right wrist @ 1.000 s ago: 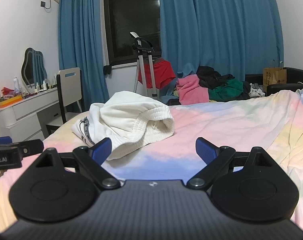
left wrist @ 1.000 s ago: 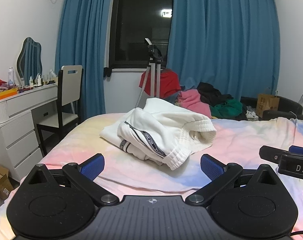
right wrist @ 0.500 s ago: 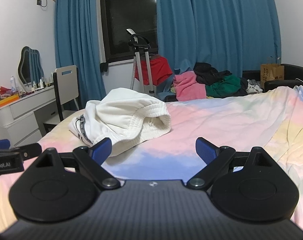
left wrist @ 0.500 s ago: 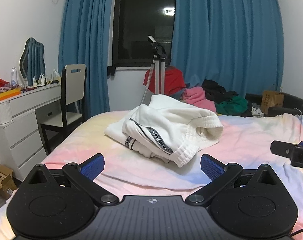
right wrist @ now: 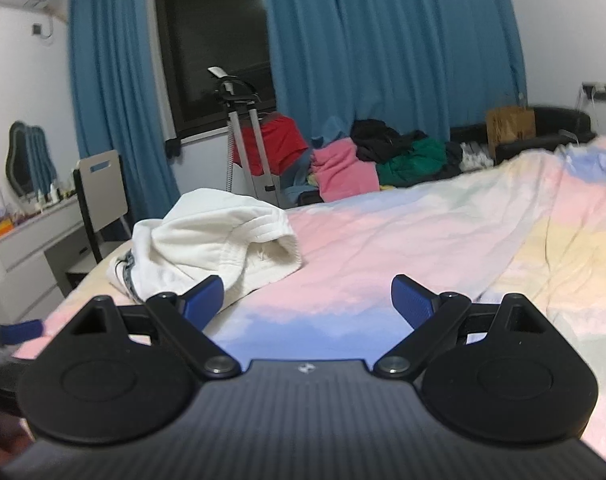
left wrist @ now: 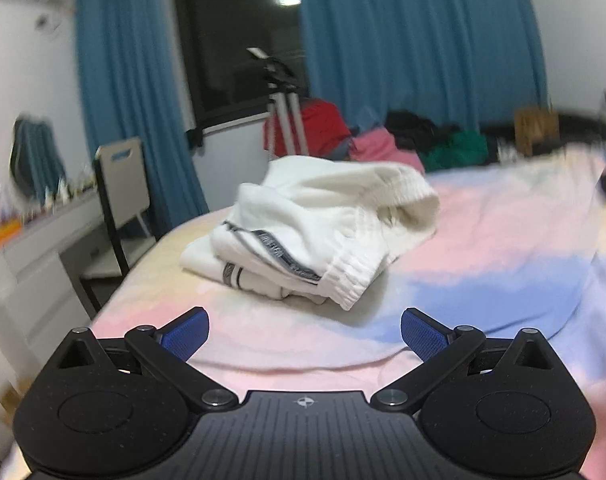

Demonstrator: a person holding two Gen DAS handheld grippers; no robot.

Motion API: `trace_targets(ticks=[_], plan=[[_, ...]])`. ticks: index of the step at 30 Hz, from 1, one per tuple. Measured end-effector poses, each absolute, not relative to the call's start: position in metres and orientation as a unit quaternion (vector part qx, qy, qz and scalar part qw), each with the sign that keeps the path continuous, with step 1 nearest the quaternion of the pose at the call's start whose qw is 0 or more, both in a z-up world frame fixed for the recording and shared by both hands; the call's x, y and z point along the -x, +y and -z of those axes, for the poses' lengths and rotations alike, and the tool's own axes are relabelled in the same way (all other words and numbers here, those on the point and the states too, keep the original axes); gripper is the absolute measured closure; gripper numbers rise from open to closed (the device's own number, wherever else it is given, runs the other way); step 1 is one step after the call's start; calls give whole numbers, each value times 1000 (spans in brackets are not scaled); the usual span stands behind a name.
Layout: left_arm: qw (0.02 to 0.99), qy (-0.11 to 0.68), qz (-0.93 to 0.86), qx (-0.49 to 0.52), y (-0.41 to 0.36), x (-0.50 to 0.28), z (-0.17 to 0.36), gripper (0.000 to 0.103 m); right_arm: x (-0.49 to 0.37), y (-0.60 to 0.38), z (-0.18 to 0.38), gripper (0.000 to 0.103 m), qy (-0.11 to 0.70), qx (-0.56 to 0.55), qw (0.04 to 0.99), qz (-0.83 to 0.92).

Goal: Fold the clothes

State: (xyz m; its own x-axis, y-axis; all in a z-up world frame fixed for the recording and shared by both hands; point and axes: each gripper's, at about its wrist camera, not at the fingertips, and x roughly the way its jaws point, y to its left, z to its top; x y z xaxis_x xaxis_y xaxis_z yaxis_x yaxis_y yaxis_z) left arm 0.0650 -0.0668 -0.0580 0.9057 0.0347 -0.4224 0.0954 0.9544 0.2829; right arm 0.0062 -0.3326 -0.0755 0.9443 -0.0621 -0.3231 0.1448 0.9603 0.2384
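Observation:
A white garment with a black-and-grey striped trim lies in a folded bundle on the pastel bedspread, its ribbed cuff opening facing right. In the right wrist view it sits left of centre. My left gripper is open and empty, a short way in front of the bundle. My right gripper is open and empty, with its left finger overlapping the bundle's near edge in view. Whether it touches the cloth I cannot tell.
A pile of pink, green and black clothes lies past the bed's far edge, beside a tripod stand with red cloth. A chair and white dresser stand at the left. Blue curtains hang behind.
Both grippers have shifted and tilted; the left wrist view is motion-blurred and the bundle now sits closer to its centre. The right gripper has dropped out of the left view. Both stay open.

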Motion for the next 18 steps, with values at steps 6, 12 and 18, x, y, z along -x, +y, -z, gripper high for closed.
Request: trace_targets(ticks=[6,12,18], plan=[[949,195,6,-249,-101,-120,91,0,-14,-351,83,11,165,-158,971,66],[929,176,-44,-323,-124,-175,131,1,-39,-366,107,11,190,-170,964,73],[954,143,-73,-252,-110,-197,116,38,-64,-381,131,11,214,-181,957,80]])
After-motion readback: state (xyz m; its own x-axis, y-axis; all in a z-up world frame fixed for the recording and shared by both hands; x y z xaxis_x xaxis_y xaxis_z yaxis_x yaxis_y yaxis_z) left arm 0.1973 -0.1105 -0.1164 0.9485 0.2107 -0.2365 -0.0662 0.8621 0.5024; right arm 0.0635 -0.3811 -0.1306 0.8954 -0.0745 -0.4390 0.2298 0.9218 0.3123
